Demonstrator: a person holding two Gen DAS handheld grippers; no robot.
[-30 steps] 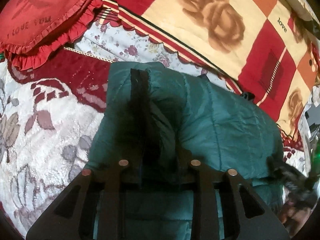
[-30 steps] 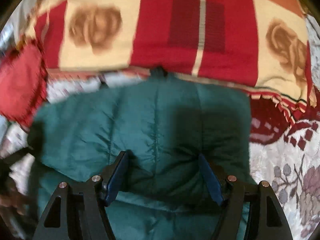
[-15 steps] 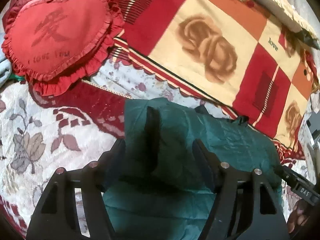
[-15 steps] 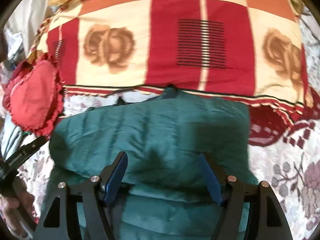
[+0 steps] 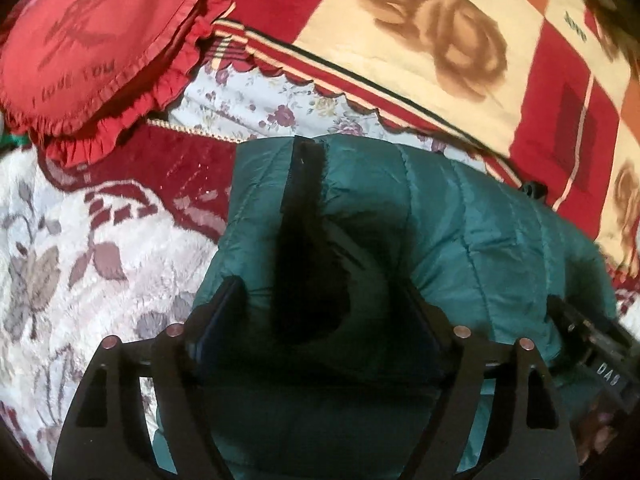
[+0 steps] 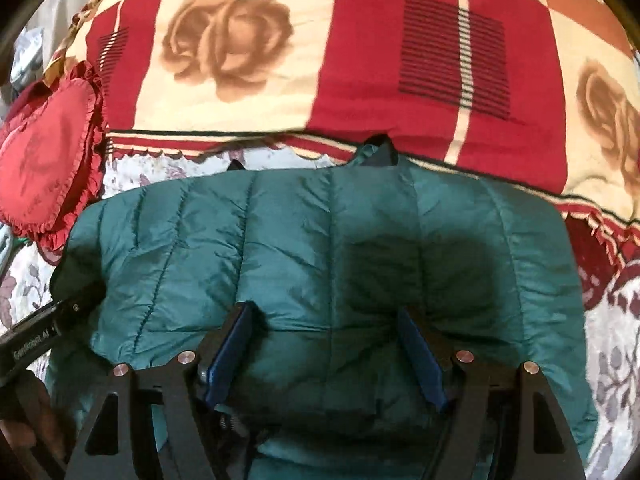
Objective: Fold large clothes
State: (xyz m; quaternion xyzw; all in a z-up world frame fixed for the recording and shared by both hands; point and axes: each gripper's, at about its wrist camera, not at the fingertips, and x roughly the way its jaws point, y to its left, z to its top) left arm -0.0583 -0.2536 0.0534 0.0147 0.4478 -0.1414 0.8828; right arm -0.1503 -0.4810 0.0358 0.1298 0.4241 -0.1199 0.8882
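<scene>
Jacket (image 6: 320, 248) folded on bed (image 5: 80, 240) — both grippers above it.
I see left gripper (image 5: 316, 300) just opening, right gripper (image 6: 326, 324) released — nothing pinched.

A bedroom in a home: a bed (image 5: 92, 248) spread with a plush floral cover, a rose-patterned blanket (image 6: 320, 60) in red and cream folded across it, and a frilly red heart cushion (image 5: 88, 44) stitched "I love you" lying beside it.
</scene>
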